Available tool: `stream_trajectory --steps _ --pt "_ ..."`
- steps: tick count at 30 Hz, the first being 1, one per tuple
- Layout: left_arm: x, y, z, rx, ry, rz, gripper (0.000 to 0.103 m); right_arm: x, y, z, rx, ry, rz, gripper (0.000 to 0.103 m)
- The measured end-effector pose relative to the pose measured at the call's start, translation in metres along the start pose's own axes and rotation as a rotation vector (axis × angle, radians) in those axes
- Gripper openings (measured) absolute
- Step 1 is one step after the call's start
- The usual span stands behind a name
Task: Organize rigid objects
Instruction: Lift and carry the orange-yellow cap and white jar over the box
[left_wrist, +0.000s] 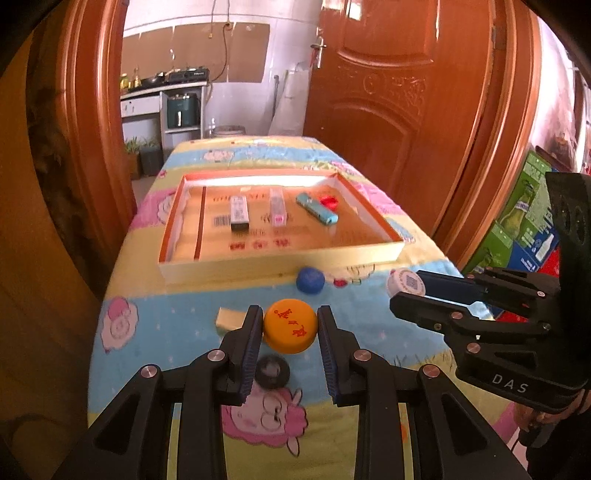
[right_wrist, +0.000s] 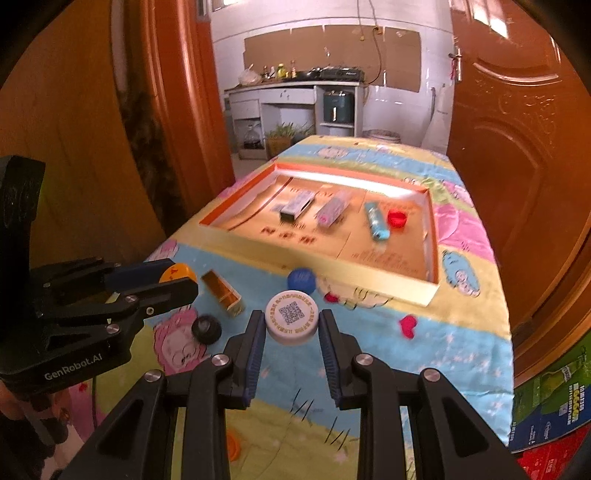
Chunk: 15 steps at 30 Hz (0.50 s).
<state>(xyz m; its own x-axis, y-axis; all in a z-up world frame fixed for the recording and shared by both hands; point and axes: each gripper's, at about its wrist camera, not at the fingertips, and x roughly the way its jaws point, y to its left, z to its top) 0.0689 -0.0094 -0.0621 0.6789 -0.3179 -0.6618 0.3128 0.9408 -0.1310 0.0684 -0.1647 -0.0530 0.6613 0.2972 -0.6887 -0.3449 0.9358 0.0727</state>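
On my left, the left gripper (left_wrist: 290, 325) holds an orange bottle cap (left_wrist: 290, 325) printed with red characters, its 2 blue-padded fingers (left_wrist: 255, 345) pressed against the cap's opposite sides above the cartoon-sheep tablecloth (left_wrist: 166, 332). Just left of that cap lies a small yellow open box (left_wrist: 229, 318); the right wrist view shows the same box (right_wrist: 221, 293) lying on its side beside the left gripper (right_wrist: 177, 282). Below the orange cap, between my fingers, a black ring-shaped cap (left_wrist: 272, 371) rests on the cloth. Further ahead sits a shallow cardboard tray (left_wrist: 280, 267) with orange inner walls, holding 4 items in a row: a grey-and-black rectangular box (left_wrist: 239, 213), a clear pink-ended box (left_wrist: 277, 211), a light-blue lighter (left_wrist: 317, 208) and a red cap (left_wrist: 329, 202). A blue cap (left_wrist: 310, 280) lies touching the tray's near wall, with a small red piece (left_wrist: 340, 283) just beside it. On my right, the right gripper (right_wrist: 292, 320) clamps a white cap (right_wrist: 292, 321) bearing a QR code, its fingers (right_wrist: 330, 347) against both sides. A red heart-shaped piece (right_wrist: 408, 325) lies near it to the right, and an orange cap (right_wrist: 233, 445) shows partly at the table's near edge.
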Motion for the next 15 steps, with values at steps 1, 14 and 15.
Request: stream_trajectory --steps 1,14,15 --pt "0.001 0.000 0.006 -0.001 -0.006 0.004 0.031 -0.001 -0.002 0.003 0.005 -0.005 -0.001 0.030" --pt "0.023 0.012 0.065 -0.027 -0.051 0.027 0.031 0.010 -0.036 0.047 0.054 -0.041 -0.031 0.030" --pt "0.026 0.014 0.068 -0.030 -0.049 0.027 0.031 0.012 -0.039 0.050 0.057 -0.041 -0.031 0.030"
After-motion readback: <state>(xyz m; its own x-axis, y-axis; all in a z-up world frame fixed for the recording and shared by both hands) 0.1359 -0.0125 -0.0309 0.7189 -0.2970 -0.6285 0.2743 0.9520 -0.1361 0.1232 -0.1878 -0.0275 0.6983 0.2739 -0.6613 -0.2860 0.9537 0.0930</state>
